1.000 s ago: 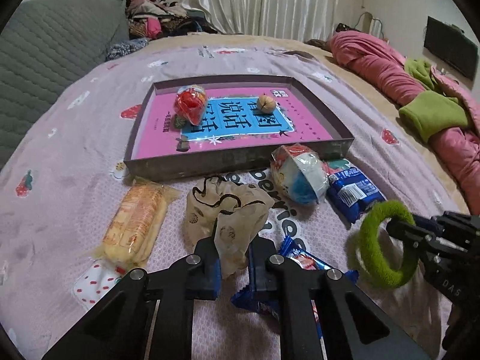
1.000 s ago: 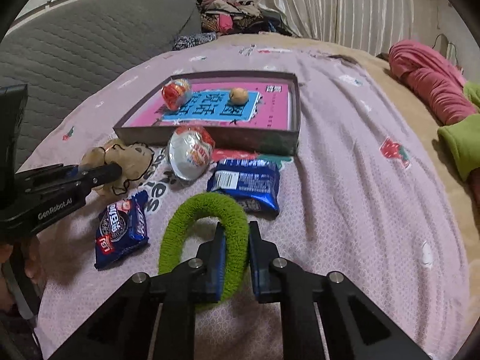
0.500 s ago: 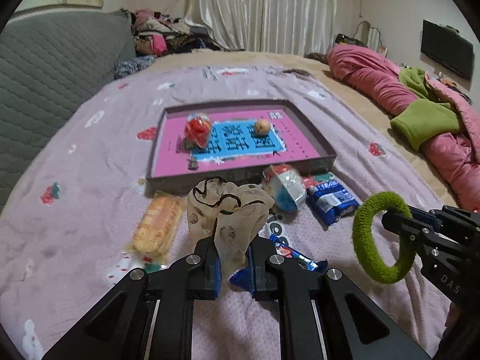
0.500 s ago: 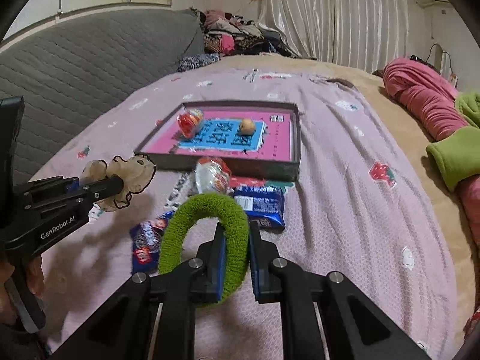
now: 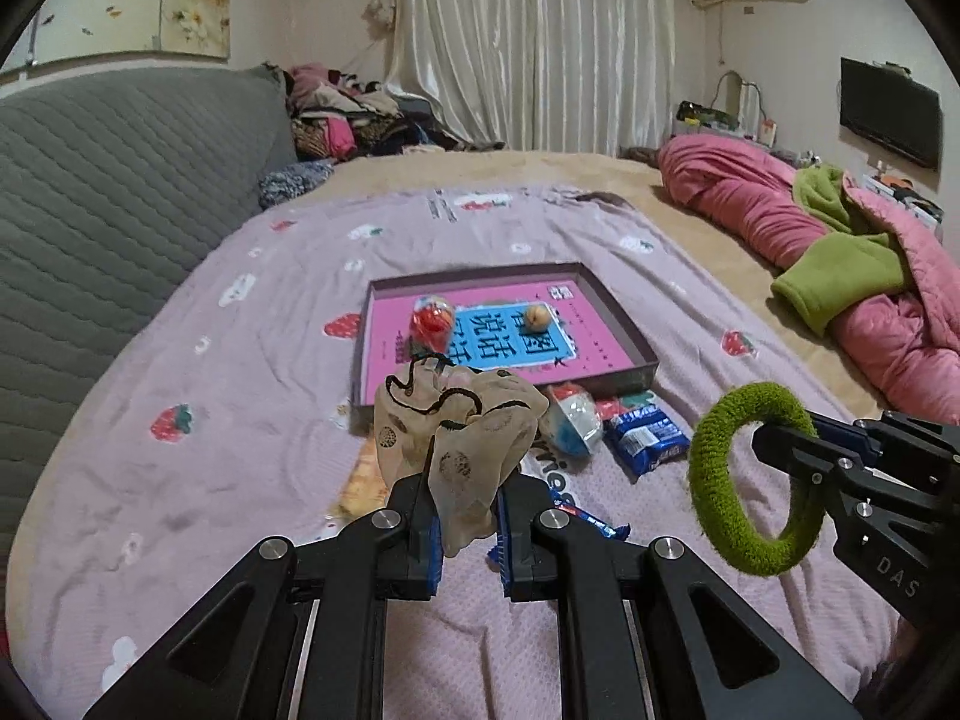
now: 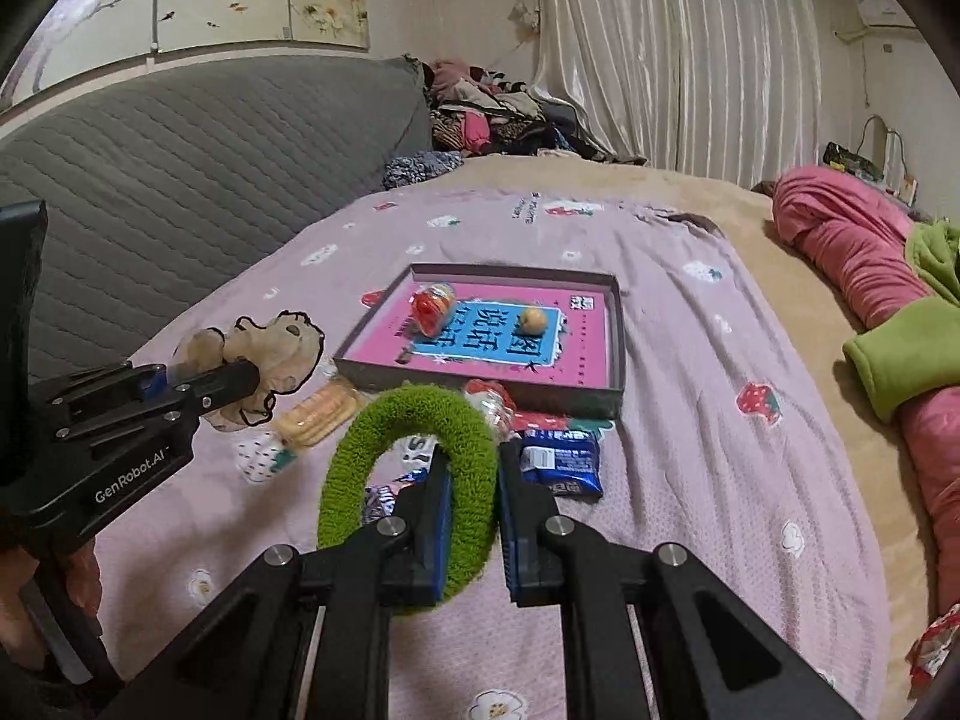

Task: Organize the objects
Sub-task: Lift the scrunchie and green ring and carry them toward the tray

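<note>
My left gripper is shut on a beige sheer scrunchie and holds it above the bed; it also shows in the right wrist view. My right gripper is shut on a fuzzy green scrunchie, also seen in the left wrist view, lifted off the bed. A shallow grey box with a pink and blue bottom lies ahead and holds a red wrapped snack and a small round tan snack.
On the purple bedspread before the box lie a blue packet, a round white-blue snack, a biscuit pack and a blue candy wrapper. A grey headboard stands left; pink and green bedding right.
Both grippers have risen and pulled back from the bed with their scrunchies; the box and snacks look farther and lower now.
</note>
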{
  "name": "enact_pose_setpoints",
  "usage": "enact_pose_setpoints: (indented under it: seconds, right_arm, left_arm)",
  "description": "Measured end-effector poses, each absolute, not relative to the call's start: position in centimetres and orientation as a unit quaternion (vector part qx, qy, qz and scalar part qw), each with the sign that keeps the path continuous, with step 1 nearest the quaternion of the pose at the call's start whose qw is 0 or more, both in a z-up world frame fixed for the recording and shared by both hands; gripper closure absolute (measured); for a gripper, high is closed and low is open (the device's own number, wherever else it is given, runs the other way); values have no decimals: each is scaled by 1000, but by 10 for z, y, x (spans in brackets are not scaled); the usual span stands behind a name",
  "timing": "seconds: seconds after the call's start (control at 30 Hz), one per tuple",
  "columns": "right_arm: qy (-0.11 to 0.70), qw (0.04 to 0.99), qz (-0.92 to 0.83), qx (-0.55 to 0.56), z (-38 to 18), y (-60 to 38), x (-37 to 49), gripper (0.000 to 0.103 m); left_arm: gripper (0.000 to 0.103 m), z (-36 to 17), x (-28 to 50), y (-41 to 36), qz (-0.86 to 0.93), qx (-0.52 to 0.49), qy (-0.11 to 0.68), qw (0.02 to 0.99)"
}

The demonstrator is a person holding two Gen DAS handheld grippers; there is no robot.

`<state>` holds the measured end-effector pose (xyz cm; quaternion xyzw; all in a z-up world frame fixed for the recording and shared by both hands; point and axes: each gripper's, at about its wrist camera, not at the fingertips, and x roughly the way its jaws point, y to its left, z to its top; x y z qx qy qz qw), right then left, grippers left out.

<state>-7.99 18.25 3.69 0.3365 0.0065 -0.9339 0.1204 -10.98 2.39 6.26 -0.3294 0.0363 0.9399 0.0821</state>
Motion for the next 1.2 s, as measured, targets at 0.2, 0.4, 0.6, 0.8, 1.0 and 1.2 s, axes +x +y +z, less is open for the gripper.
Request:
enact_pose_setpoints:
  seconds: [0.2,0.4,0.6,0.8,1.0,1.2]
  right_arm:
    - [14,119,-938,325,55,178,-70,89]
    - [19,115,-942,315,72,177,-62,89]
    - [21,114,-944,308,84,179,-58,89]
    - [20,114,-946,304,92,180,-60,89]
    - [22,115,-948,296,103,178,-63,89]
    - [23,116,-950,290,114,176,-70,89]
  left_arm:
    - [89,81,-96,20,944,-317,38,78]
    - [89,95,-85,18,948,-308,41,77]
    - [89,103,-80,20,949,-302,46,75]
    - [89,109,-76,21,951,-297,51,73]
    - [89,118,-76,19,952,-292,50,70]
    - [89,129,-85,16,955,-285,51,65]
